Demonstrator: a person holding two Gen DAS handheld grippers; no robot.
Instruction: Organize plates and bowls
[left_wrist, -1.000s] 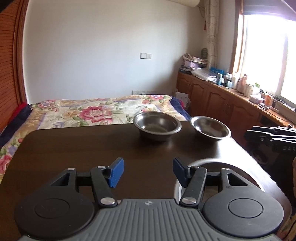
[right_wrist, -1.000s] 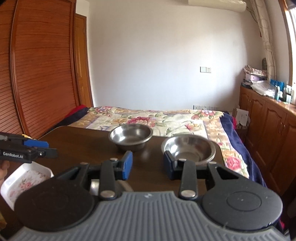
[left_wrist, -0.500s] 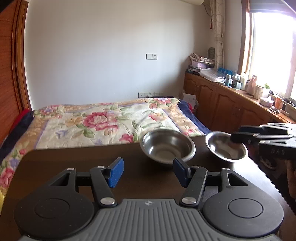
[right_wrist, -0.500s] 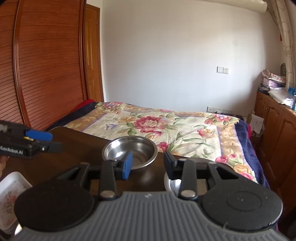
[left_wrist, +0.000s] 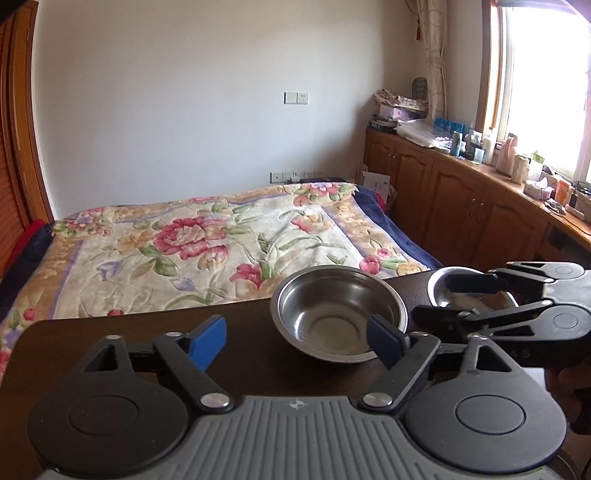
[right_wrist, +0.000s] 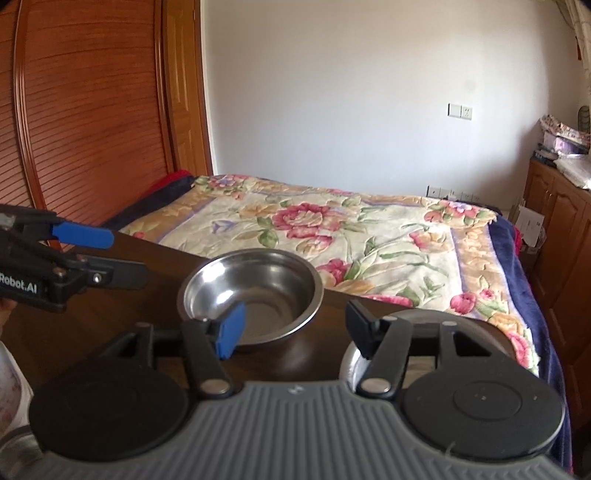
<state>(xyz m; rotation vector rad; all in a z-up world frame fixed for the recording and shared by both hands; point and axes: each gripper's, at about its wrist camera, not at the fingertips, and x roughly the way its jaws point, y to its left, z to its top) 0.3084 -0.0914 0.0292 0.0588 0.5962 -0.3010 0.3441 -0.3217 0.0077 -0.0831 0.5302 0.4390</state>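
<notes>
Nearest, the left hand-held gripper stands wide open and holds nothing; a second ago it was well back from the bowls, now its right pad almost meets the near rim of the left steel bowl. The right hand-held gripper, also open and empty, has come over the right steel bowl, which sits partly under it. Both bowls rest on the dark counter near its far edge. Farther away lies the flowered bed. I think grasping the bowls comes next.
</notes>
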